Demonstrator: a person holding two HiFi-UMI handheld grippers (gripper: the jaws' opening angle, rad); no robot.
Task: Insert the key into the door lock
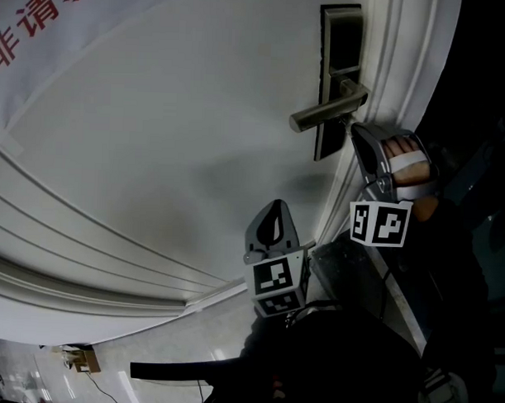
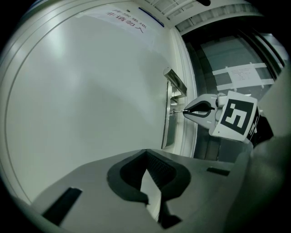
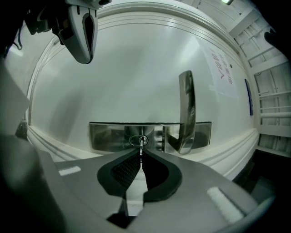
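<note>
At the keyhole (image 3: 138,139) of the lock plate (image 3: 107,136), the key (image 3: 141,146) is presented by the right gripper (image 3: 142,155).
The key is pinched between that gripper's closed jaws, with its tip at the mouth of the keyhole; how deep it sits cannot be told. The blade is best kept square to the lock plate and pushed straight in, and the grip kept firm so it is not tilted. The left gripper (image 2: 146,152) is held away from the lock plate, jaws together on nothing. The lever handle (image 3: 186,109) is mounted on the lock plate beside the keyhole. The white door (image 1: 172,136) is smooth around the plate, a printed notice (image 1: 35,24) is fixed far from it, and moulded trim and dark glazing are seen just past it.
</note>
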